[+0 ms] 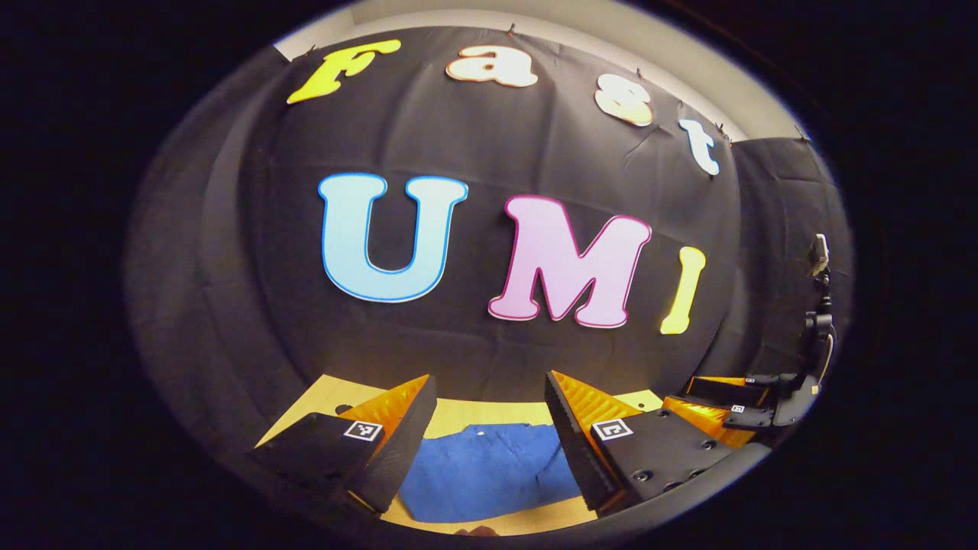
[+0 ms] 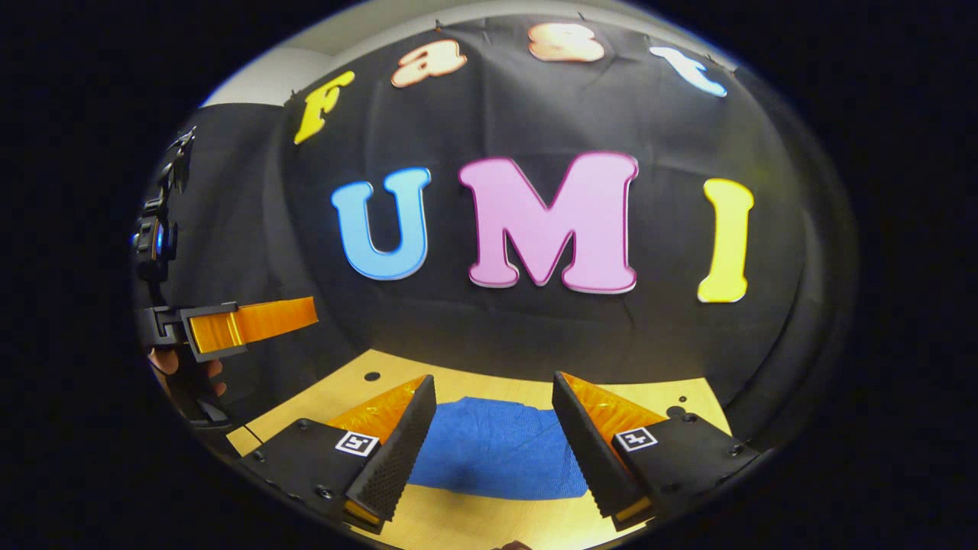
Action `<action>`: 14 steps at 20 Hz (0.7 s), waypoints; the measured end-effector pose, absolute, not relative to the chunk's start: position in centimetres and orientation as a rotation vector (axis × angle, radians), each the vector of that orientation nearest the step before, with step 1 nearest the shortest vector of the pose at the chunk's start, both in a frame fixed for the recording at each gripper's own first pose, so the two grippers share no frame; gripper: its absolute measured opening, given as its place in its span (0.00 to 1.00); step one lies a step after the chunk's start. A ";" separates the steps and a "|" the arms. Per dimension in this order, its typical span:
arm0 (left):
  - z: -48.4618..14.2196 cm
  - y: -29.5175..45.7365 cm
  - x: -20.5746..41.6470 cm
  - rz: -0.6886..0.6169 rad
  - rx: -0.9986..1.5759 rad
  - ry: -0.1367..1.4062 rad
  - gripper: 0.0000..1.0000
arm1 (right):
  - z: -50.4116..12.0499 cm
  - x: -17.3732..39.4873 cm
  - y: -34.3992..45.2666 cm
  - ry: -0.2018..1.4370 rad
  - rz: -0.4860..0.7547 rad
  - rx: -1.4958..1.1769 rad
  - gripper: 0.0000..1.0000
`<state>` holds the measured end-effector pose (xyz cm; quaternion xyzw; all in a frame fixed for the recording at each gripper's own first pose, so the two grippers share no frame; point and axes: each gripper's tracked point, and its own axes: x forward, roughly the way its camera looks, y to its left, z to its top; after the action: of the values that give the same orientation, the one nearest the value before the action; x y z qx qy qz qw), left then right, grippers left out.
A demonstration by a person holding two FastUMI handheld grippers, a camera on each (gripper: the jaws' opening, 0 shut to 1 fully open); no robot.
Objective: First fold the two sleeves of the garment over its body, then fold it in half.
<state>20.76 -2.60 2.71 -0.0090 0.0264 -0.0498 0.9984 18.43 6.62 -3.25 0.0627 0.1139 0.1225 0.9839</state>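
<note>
Blue cloth garment [image 1: 489,470] lay flat on the wooden table [image 2: 474,527], below and ahead of left gripper [image 1: 489,428] and right gripper [image 2: 493,428], both open, empty, raised clear.

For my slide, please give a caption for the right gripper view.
Right gripper, jaws open, above the blue garment on the table.

The garment [image 1: 489,470] is bright blue cloth with a soft, slightly textured weave. It lies flat on the light wooden worktop [image 1: 458,416], close below the booth's back wall. In the left gripper view its surface shows a few shallow wrinkles and a fold line toward one side. In the right gripper view the garment [image 2: 497,451] shows a rounded far edge and a straight near edge.
</note>
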 end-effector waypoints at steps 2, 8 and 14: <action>4.1 -3.4 16.3 -0.098 -0.005 0.004 0.81 | -0.8 14.5 7.2 0.178 0.222 0.142 0.95; 4.0 -3.9 7.5 -0.024 0.078 0.010 0.79 | 3.3 3.9 7.9 0.079 0.178 0.110 0.95; 5.3 -4.2 2.7 -0.059 0.094 -0.014 0.80 | 5.9 -0.9 7.7 0.043 0.157 0.096 0.95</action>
<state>2.74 -4.25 5.34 0.0469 -0.0070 -0.0295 0.9984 -0.88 7.70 5.92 0.0477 0.0213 0.0783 0.9956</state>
